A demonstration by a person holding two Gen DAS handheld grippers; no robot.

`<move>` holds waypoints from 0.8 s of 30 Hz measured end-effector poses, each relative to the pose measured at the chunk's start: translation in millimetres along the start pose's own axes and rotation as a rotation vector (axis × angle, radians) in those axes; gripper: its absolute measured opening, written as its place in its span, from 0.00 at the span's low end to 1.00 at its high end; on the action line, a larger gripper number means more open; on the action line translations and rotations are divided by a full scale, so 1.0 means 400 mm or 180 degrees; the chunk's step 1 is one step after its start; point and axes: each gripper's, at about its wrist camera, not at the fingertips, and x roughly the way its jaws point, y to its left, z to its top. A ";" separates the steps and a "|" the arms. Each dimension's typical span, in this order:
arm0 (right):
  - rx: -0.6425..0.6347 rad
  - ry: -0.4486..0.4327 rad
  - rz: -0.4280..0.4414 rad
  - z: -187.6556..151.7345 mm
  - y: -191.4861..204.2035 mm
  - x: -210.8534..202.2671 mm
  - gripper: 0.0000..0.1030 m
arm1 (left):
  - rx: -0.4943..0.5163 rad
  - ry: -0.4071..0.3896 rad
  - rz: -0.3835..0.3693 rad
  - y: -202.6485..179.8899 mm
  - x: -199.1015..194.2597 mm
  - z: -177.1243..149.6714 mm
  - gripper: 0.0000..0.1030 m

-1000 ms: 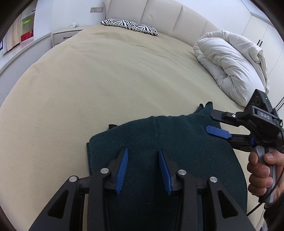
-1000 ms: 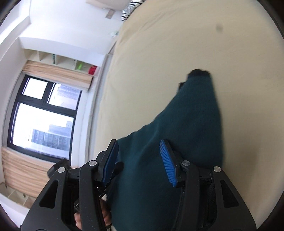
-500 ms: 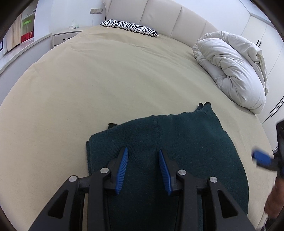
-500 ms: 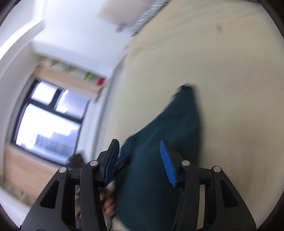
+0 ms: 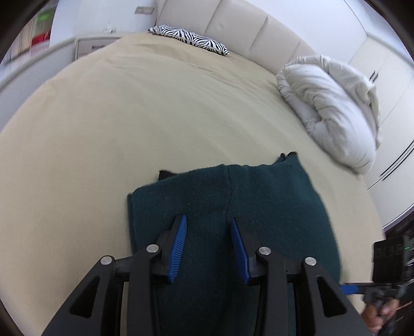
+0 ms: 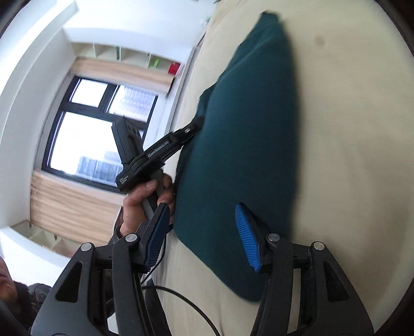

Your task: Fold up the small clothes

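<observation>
Green cloth (image 5: 233,219) lies flat on bed (image 5: 129,116), looks folded once, more folds maybe left; left tongs (image 5: 208,245) apart, empty; right tongs (image 6: 204,232) opening, nothing pinched

Beige bed (image 5: 129,124); dark green garment (image 5: 227,206), white duvet (image 5: 333,108), zebra pillow (image 5: 191,38) lying on it

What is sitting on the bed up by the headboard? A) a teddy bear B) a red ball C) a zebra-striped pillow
C: the left wrist view shows a black-and-white zebra-striped pillow lying on the beige bed right against the padded headboard.
</observation>
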 end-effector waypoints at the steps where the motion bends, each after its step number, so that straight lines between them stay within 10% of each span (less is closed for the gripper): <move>1: 0.0015 -0.0104 -0.0101 -0.009 -0.002 -0.030 0.51 | -0.0138 -0.0032 -0.0078 0.020 -0.027 -0.008 0.37; 9: 0.0091 -0.0543 -0.0429 0.019 -0.052 -0.220 0.70 | -0.0812 -0.0038 -0.0332 0.150 -0.158 -0.117 0.60; 24: 0.0310 -0.0226 -0.0363 0.121 -0.078 -0.018 0.76 | -0.1288 0.0434 -0.0914 0.176 -0.053 -0.105 0.62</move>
